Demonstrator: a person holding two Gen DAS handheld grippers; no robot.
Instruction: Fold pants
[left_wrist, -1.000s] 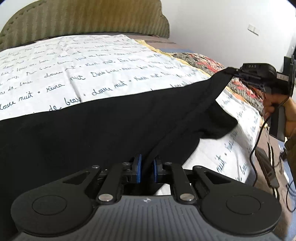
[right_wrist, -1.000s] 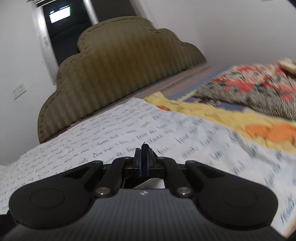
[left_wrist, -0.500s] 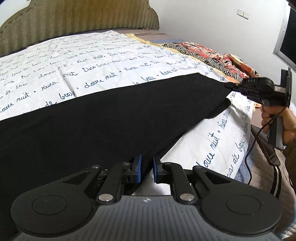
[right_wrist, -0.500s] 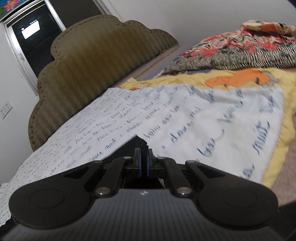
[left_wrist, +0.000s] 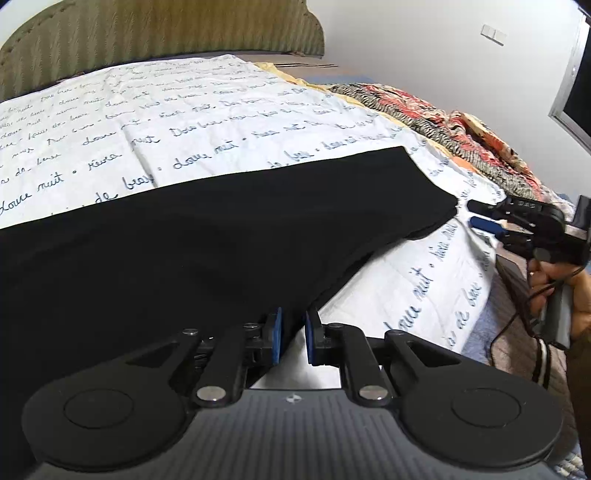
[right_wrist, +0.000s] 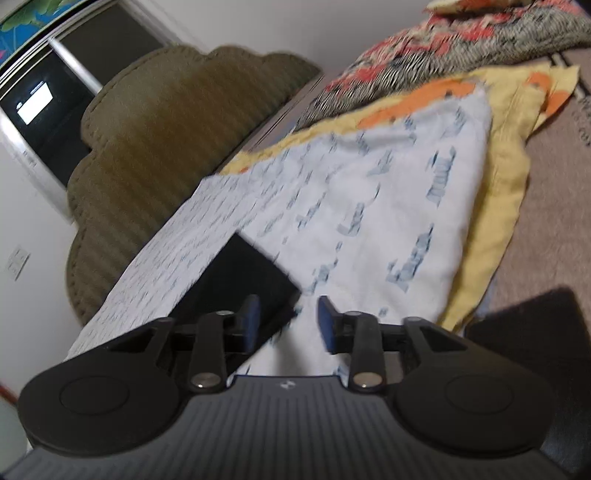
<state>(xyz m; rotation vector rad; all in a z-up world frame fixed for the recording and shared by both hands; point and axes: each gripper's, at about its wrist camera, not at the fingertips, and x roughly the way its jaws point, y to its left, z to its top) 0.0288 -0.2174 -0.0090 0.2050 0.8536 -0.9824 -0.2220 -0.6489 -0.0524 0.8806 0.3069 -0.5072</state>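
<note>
The black pants lie flat across the white bed cover with blue script. My left gripper is at the near edge of the pants, its blue pads a small gap apart, with the black cloth edge between them. My right gripper shows in the left wrist view just right of the far pants corner, open and empty. In the right wrist view, the right gripper is open, with the pants corner lying on the cover just ahead of its left pad.
An olive ribbed headboard stands at the back. A patterned red and zebra blanket and a yellow sheet lie at the right side of the bed. The bed's edge drops to the floor on the right.
The right gripper lowered the lifted pants corner onto the bed, opened and let it go. The pants now lie flat. The left gripper's pads have parted a little.
</note>
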